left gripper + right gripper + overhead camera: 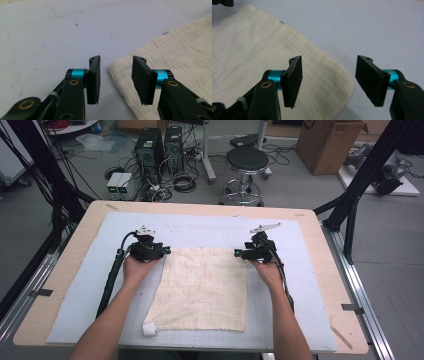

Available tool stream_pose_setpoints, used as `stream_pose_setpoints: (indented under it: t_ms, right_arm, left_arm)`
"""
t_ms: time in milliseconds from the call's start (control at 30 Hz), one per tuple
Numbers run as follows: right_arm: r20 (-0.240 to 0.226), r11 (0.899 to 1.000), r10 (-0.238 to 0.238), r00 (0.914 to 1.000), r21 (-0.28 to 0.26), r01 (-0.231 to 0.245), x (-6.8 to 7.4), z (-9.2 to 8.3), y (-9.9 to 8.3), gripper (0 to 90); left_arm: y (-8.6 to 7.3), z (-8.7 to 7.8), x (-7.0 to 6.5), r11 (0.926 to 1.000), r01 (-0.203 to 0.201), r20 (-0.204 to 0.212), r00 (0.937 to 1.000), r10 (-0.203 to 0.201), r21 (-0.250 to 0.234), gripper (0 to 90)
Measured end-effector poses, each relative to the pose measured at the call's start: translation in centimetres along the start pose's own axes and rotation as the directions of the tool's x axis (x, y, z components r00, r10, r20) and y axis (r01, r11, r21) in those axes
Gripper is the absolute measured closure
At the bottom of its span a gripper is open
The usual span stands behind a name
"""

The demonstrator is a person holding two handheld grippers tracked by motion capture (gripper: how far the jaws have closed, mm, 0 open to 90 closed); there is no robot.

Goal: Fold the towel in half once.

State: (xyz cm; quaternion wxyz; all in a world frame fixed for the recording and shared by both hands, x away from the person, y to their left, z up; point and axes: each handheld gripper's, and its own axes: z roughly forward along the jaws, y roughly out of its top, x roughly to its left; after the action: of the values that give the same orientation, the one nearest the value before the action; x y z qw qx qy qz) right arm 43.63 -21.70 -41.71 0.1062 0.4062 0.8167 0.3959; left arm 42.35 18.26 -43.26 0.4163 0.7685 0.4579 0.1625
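While 2 claws flank its far corners, 1 cloth (202,287) lies flat

Black left gripper (165,251), right gripper (237,253) — teal collars, brass screws, black cables.

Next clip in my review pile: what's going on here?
A person at a table holds a gripper in each hand at the far corners of a cream cloth lying flat on a pale mat. The left gripper straddles its corner, jaws open, not yet pinching. The right gripper is also open over its corner. A small white roll sits at the cloth's near left corner.
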Motion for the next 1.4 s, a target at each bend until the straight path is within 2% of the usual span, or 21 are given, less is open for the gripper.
stream_pose_setpoints:
  t_ms: [200,267,300,367,433,567,667,800,900,967,1133,1267,1400]
  right_arm:
    - [0.024,0.999,0.025,0.9994,0.031,-0.025,-0.6,0.4,-0.4,44.7]
    - [0.038,0.998,0.032,0.9988,0.047,-0.033,-0.7,0.6,-0.5,47.4]
    - [0.036,0.998,0.037,0.9987,0.05,-0.039,-0.8,0.7,-0.5,48.5]
    - [0.05,0.997,0.044,0.9978,0.062,-0.047,-0.9,1.1,-0.6,50.9]
    - [0.054,0.996,0.05,0.9973,0.078,-0.054,-1.0,1.4,-0.8,54.8]
    - [0.079,0.995,0.034,0.9963,0.089,-0.041,-0.9,1.7,-0.7,62.6]
    - [0.093,0.994,0.015,0.9956,0.102,-0.025,-0.6,1.7,-0.6,70.5]
    - [0.079,0.993,0.002,0.9969,0.12,-0.011,-0.2,1.8,-0.5,81.4]
    - [0.073,0.992,-0.02,0.9971,0.126,0.011,-0.1,1.9,-0.3,83.3]
    - [0.065,0.992,-0.016,0.9978,0.123,0.007,0.0,1.9,-0.3,83.5]
    - [0.046,0.995,-0.007,0.9989,0.098,0.003,0.5,2.2,0.2,83.9]
    - [0.04,0.997,-0.025,0.9989,0.077,0.022,0.9,2.3,1.2,83.9]
    - [0.036,0.999,-0.016,0.9992,0.029,0.014,1.2,1.7,2.3,84.0]
  left_arm:
    - [-0.3,0.9,0.0,0.9992,-0.006,-0.01,0.9999,0.007,0.039,61.8]
    - [-0.4,1.1,0.1,0.9992,0.012,-0.004,0.9999,-0.012,0.037,62.6]
    - [-0.5,1.1,0.2,0.9989,0.005,-0.001,1.0,-0.005,0.047,62.7]
    - [-0.5,1.2,0.1,0.9993,0.017,-0.001,0.9999,-0.017,0.032,63.5]
    - [-0.4,1.2,0.1,0.9993,0.008,0.003,1.0,-0.008,0.038,63.9]
    - [-0.5,1.4,-0.2,0.9996,0.006,-0.005,1.0,-0.006,0.027,66.1]
    - [-0.4,1.5,-0.4,0.9994,-0.011,-0.042,0.999,0.012,0.034,72.8]
    - [-0.4,1.5,-0.5,0.9995,-0.007,-0.045,0.9989,0.008,0.03,84.2]
    - [-0.3,1.4,-0.5,0.9995,-0.007,-0.057,0.9983,0.008,0.03,86.7]
    - [-0.2,1.1,-0.1,0.9995,-0.003,-0.06,0.9982,0.005,0.031,87.1]
    - [0.4,-0.2,0.7,0.9997,0.015,-0.082,0.9965,-0.016,-0.019,87.3]
    - [0.7,-1.0,1.5,0.9992,0.019,-0.097,0.9951,-0.022,-0.036,87.2]
    - [1.0,-1.8,2.1,0.9964,0.037,-0.102,0.9938,-0.045,-0.076,87.2]
